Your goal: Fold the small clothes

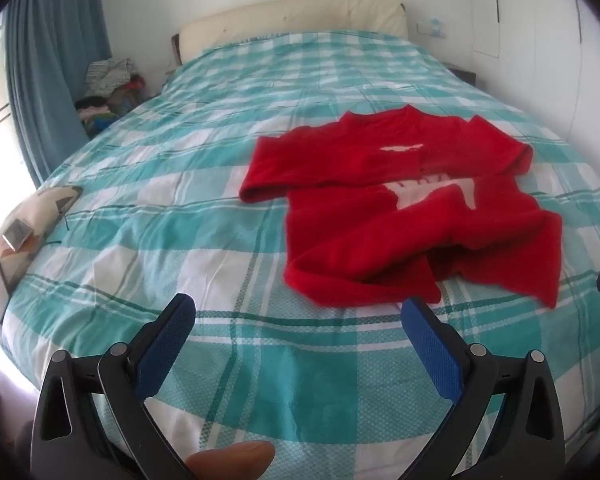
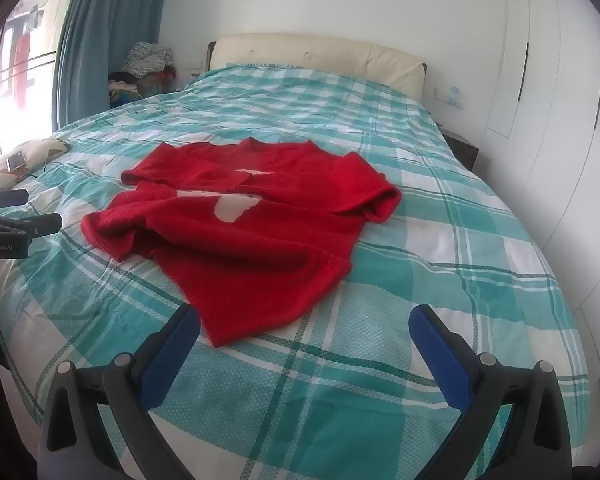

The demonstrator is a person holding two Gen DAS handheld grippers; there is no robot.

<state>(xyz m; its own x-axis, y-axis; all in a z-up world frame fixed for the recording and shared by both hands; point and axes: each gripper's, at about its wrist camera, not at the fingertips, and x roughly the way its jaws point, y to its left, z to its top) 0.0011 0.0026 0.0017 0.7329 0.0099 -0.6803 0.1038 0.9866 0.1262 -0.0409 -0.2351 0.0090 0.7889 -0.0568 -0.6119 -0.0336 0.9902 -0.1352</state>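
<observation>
Because the red sweater [image 2: 244, 236] lies rumpled and half-doubled on the checked bed [image 2: 440, 320], both the left claw [image 1: 298, 340] and right claw [image 2: 304, 348] hover spread apart and empty short of its near hem, likely readying a grasp.

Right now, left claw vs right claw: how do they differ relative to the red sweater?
The red sweater lies ahead-right of the left claw, past its right finger; it lies ahead-left of the right claw, its hem corner close beside the left finger. A thumb shows below the left claw; none by the right. Both are open, empty, over the checked bedspread.
</observation>
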